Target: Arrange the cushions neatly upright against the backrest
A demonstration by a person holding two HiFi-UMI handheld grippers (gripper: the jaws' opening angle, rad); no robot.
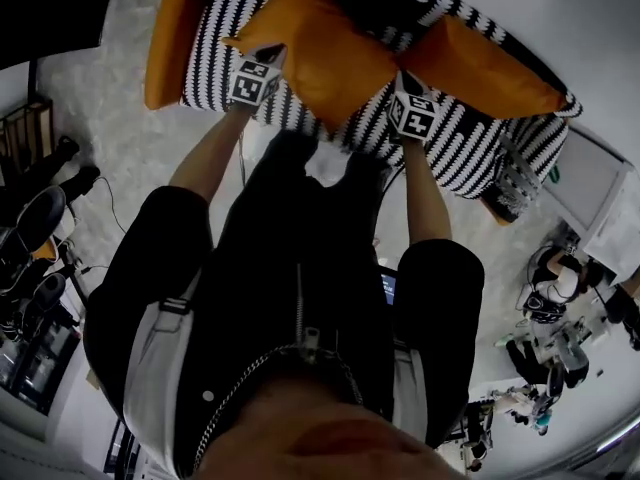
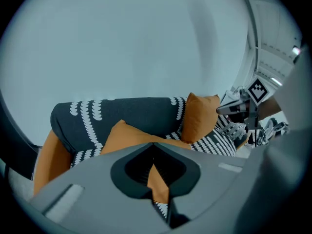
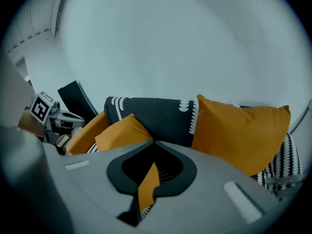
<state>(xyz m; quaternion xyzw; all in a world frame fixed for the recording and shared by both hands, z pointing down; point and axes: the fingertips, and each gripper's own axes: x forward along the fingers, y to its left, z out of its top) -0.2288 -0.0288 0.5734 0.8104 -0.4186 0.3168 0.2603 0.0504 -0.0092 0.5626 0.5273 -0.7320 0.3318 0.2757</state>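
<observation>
A black sofa (image 1: 460,148) with white pattern holds orange cushions. The middle cushion (image 1: 320,48) is lifted over the seat, held at its two near corners. My left gripper (image 1: 262,63) is shut on its left corner, with orange fabric pinched between the jaws (image 2: 155,179). On the other corner my right gripper (image 1: 405,93) is shut, cloth showing between its jaws (image 3: 148,184). A second cushion (image 1: 480,63) (image 3: 239,130) leans upright against the backrest (image 3: 156,116) at the right. A third orange cushion (image 1: 165,43) (image 2: 48,160) stands at the sofa's left end.
A pale rug (image 1: 120,138) lies before the sofa. A white table (image 1: 590,183) and cluttered gear (image 1: 550,308) sit at the right. Shoes and dark equipment (image 1: 40,228) stand at the left. A white wall (image 2: 122,43) rises behind the sofa.
</observation>
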